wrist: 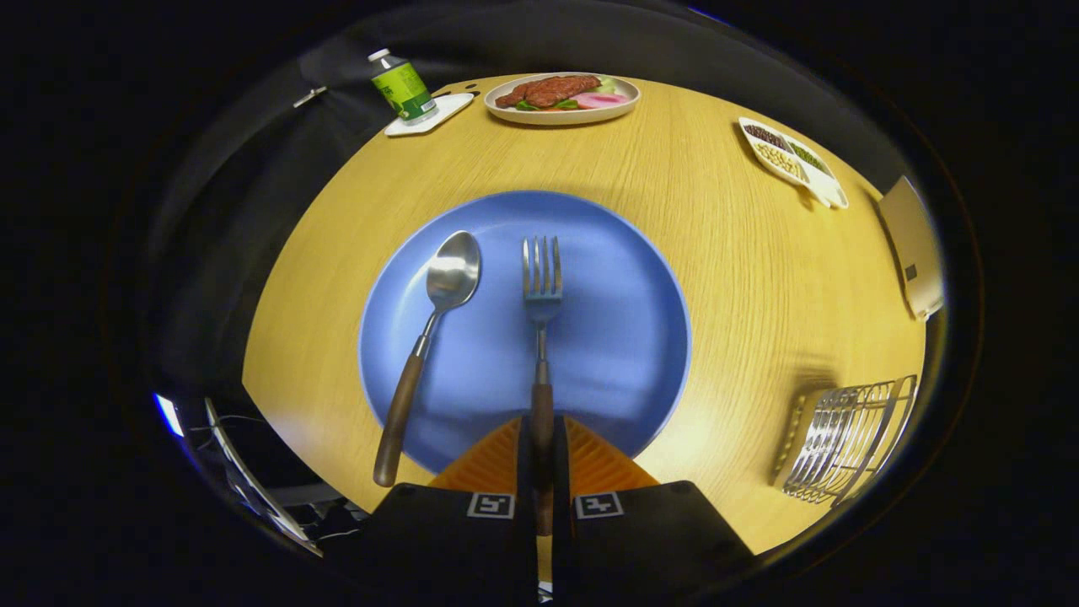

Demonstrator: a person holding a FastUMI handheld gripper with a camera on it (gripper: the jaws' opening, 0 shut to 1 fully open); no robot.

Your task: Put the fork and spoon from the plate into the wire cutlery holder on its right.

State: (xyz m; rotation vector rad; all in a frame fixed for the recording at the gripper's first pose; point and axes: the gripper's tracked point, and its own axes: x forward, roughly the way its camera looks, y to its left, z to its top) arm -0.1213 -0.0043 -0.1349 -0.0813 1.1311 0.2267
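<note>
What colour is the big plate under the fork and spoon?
Blue. The plate shows best in the gripper view, with the gripper shut on the fork.

It looked like a staged dining spot inside a booth: a round light-wood table (725, 253) set against dark cloth, with a cream oval plate of meat and salad (562, 98), a green-labelled bottle on a white coaster (403, 87), a white divided snack dish (792, 150) and a chrome wire cutlery holder (847, 438).

Round wooden table (725, 278), dark cloth wall (523, 51) behind
</note>
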